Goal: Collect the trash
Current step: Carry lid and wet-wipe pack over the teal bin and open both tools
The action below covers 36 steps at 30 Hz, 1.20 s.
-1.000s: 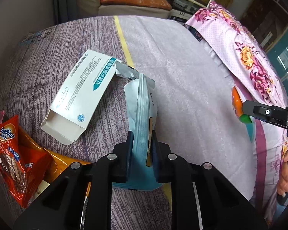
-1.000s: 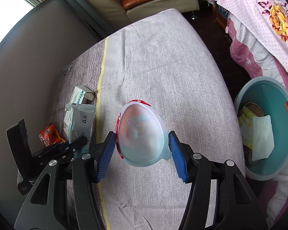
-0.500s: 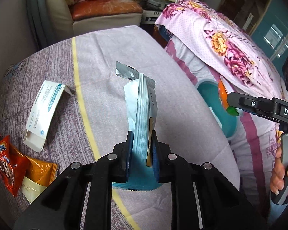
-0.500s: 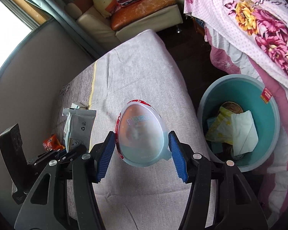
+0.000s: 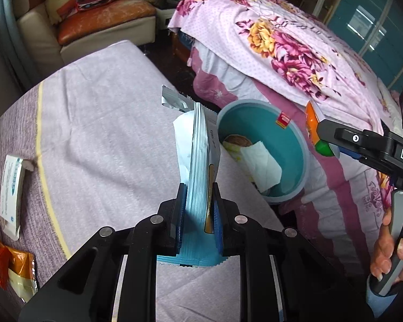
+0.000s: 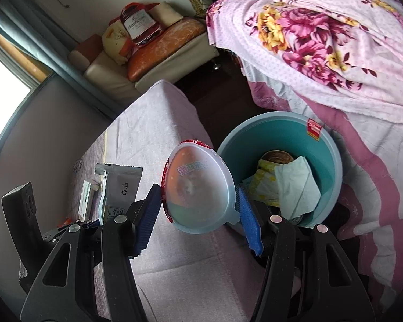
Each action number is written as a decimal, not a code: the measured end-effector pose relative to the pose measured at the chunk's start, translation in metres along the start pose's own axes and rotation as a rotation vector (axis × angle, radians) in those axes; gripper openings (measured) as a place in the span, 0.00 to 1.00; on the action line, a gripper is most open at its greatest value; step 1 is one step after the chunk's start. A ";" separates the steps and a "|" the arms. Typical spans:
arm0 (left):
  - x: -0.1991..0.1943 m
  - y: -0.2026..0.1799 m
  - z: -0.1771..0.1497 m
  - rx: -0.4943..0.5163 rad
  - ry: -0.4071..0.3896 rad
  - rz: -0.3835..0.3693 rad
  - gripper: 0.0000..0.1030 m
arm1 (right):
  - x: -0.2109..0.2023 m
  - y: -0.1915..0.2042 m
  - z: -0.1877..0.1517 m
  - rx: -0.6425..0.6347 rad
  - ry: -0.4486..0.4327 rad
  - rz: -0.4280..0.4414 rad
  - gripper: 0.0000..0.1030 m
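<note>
L tongs clamped on blue pouch; R tongs gripping egg-shaped plastic shell, beside teal bin.

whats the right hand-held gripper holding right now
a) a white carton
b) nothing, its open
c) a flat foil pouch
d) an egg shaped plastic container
d: the right hand-held gripper has its blue pads closed on either side of an egg shaped plastic container with a red rim, held up beside the teal bin; the foil pouch is in the left hand-held gripper.
</note>
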<state>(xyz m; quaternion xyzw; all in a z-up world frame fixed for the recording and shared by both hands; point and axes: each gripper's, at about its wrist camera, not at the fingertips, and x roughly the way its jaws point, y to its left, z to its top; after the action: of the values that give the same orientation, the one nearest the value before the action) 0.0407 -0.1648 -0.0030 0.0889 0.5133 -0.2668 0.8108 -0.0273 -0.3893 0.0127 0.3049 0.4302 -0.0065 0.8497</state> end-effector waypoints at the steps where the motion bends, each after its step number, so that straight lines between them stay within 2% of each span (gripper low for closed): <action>1: 0.004 -0.009 0.004 0.013 0.004 -0.006 0.18 | -0.002 -0.006 0.001 0.009 -0.007 -0.006 0.53; 7: 0.023 -0.045 0.022 0.072 0.017 -0.030 0.18 | -0.016 -0.044 0.006 0.067 -0.045 -0.044 0.53; 16: 0.053 -0.066 0.036 0.097 0.054 -0.044 0.18 | -0.018 -0.081 0.016 0.109 -0.053 -0.068 0.53; 30: 0.080 -0.078 0.045 0.130 0.084 -0.063 0.19 | -0.014 -0.088 0.022 0.119 -0.044 -0.119 0.53; 33: 0.082 -0.079 0.045 0.137 0.083 -0.059 0.32 | -0.013 -0.087 0.023 0.119 -0.043 -0.129 0.53; 35: 0.083 -0.078 0.044 0.137 0.076 -0.053 0.56 | -0.012 -0.086 0.024 0.117 -0.041 -0.135 0.53; 36: 0.082 -0.077 0.043 0.137 0.065 -0.045 0.60 | -0.011 -0.085 0.024 0.117 -0.040 -0.138 0.53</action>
<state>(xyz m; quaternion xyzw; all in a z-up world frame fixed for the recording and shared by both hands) 0.0612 -0.2760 -0.0449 0.1410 0.5218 -0.3166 0.7795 -0.0399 -0.4738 -0.0115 0.3233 0.4321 -0.0959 0.8364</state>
